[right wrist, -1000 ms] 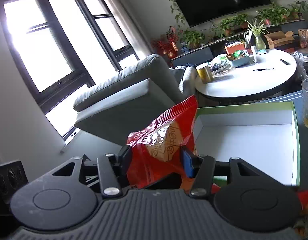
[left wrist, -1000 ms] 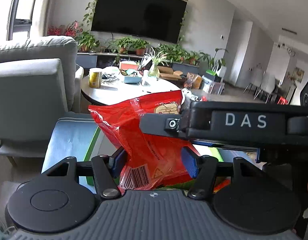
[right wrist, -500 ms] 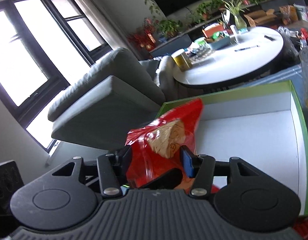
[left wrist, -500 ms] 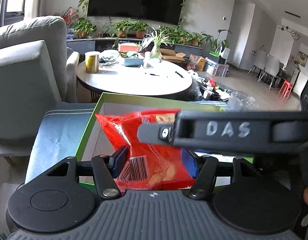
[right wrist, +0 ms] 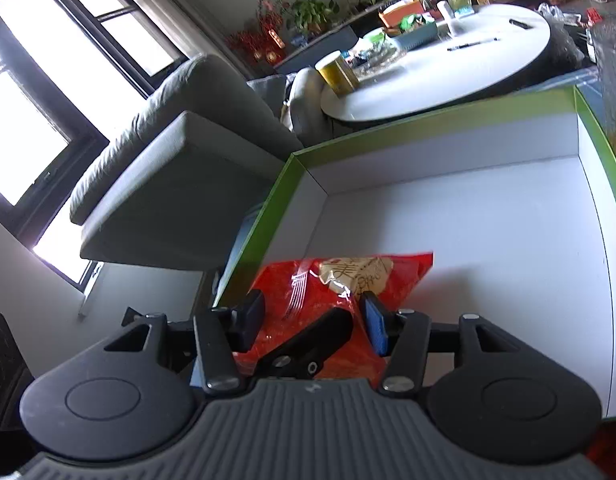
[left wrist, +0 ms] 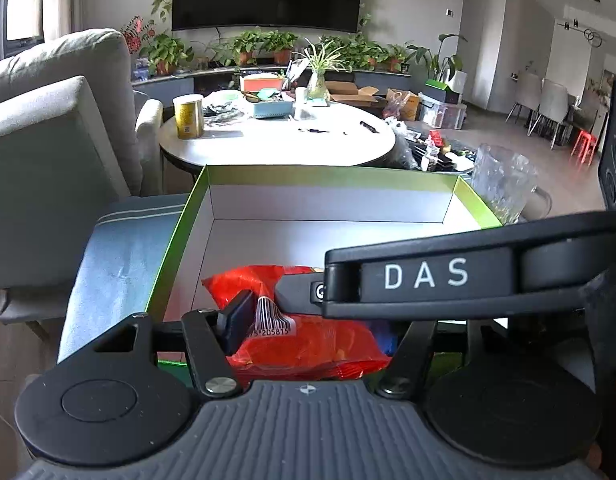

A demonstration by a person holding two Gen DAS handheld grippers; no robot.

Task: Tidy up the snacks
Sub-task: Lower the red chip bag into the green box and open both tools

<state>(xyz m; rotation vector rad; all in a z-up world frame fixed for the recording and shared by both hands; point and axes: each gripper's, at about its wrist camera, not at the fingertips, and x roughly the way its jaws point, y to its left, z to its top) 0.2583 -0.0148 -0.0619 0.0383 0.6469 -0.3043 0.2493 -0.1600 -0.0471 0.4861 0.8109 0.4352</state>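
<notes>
A red snack bag [left wrist: 308, 340], crinkled, with a white barcode label, lies low in the near corner of a green-edged white box [left wrist: 328, 208]. Both the left tool [left wrist: 308, 320] and the right tool [right wrist: 312, 320] grip it. The right tool's arm hides part of the bag in the left view.

we count one red snack bag [left wrist: 308, 340] lying in one green-rimmed box [left wrist: 179, 216], near its front left corner. we see two grippers, the left gripper [left wrist: 312, 320] and the right gripper [right wrist: 314, 320]. beside the box's right edge stands one clear glass [left wrist: 504, 184]. on one round white table [left wrist: 275, 144] we count one yellow can [left wrist: 189, 116].
</notes>
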